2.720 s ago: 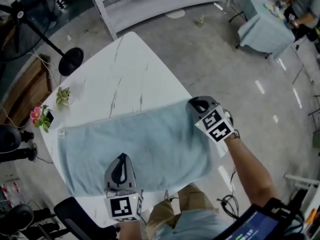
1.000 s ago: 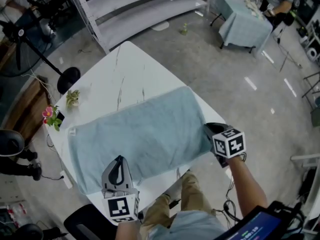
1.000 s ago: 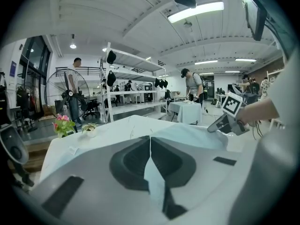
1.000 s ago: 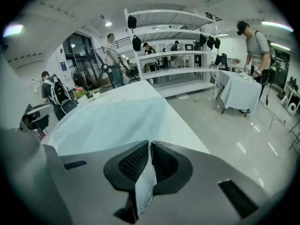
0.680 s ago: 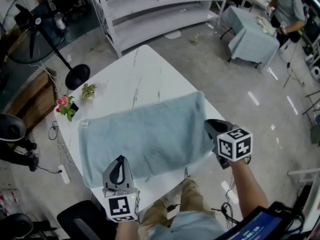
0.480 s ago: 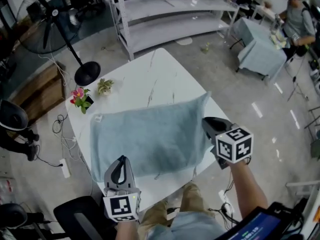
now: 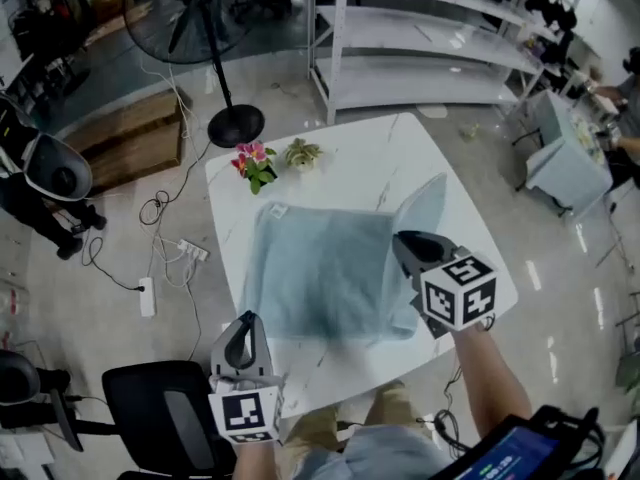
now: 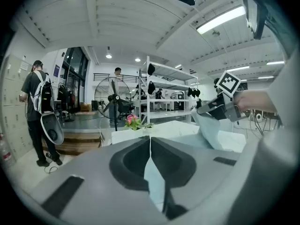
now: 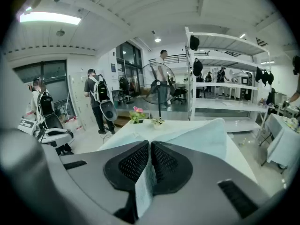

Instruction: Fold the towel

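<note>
A light blue towel (image 7: 315, 273) lies on the white marble table (image 7: 345, 153). Its right end is lifted off the top, and a corner stands up at the far right. My right gripper (image 7: 408, 246) is shut on that raised edge; in the right gripper view a strip of towel (image 9: 197, 137) is pinched between the black pads (image 9: 133, 163). At the table's near left, my left gripper (image 7: 243, 330) is shut on the towel's near corner. The left gripper view shows pale cloth (image 8: 154, 182) between the jaws, and the right gripper (image 8: 208, 108) holding up hanging towel.
A pink flower pot (image 7: 253, 161) and a small green plant (image 7: 300, 152) stand at the table's far edge. A standing fan (image 7: 232, 123), metal shelving (image 7: 430, 38), a black chair (image 7: 165, 413) and floor cables (image 7: 160, 268) surround the table. A person with a backpack (image 8: 38, 109) stands at the left.
My right gripper has risen and carried the towel's right end up and toward the left, so the towel looks shorter. The left gripper has shifted along with its corner. The head view has swung.
</note>
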A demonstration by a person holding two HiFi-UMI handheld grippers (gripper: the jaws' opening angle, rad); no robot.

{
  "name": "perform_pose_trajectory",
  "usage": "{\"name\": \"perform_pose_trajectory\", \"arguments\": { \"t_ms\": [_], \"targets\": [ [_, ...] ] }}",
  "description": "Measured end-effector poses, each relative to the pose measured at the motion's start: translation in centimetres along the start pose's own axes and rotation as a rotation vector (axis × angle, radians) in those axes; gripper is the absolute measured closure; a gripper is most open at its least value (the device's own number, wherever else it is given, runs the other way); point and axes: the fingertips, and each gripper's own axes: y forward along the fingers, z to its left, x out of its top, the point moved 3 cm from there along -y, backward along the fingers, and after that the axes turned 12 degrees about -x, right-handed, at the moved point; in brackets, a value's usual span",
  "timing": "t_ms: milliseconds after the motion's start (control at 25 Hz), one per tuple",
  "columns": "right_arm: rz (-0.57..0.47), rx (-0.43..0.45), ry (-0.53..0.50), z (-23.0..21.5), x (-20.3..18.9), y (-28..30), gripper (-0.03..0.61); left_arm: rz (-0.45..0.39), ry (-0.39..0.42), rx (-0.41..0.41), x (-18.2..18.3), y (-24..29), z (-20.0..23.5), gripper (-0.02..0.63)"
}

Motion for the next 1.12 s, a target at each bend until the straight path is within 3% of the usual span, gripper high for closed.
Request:
{"name": "perform_pose_trajectory", "arguments": {
  "t_ms": [240,440,720,1120],
  "targets": [
    [-0.005,0.115,-0.047,8.7,1.3,4.3,0.543,0.009,-0.035,0.076,-1.7,-3.8,3.7,0.603],
    [0.054,0.2,-0.075,15.0,-1.0,8.4,0.543,0.03,-0.062,0.117,-3.3,-5.6,5.8,0.601],
    [0.103,0.228,-0.094,17.8,-3.0,10.5,0.543,0.031,-0.09,0.15,-4.7,-6.7,7.7,0.602],
    [0.018,0.292,-0.12,21.6,0.7,9.0,0.543,0.009,-0.094,0.164,-4.1,-7.7,8.4,0.603]
  ]
}}
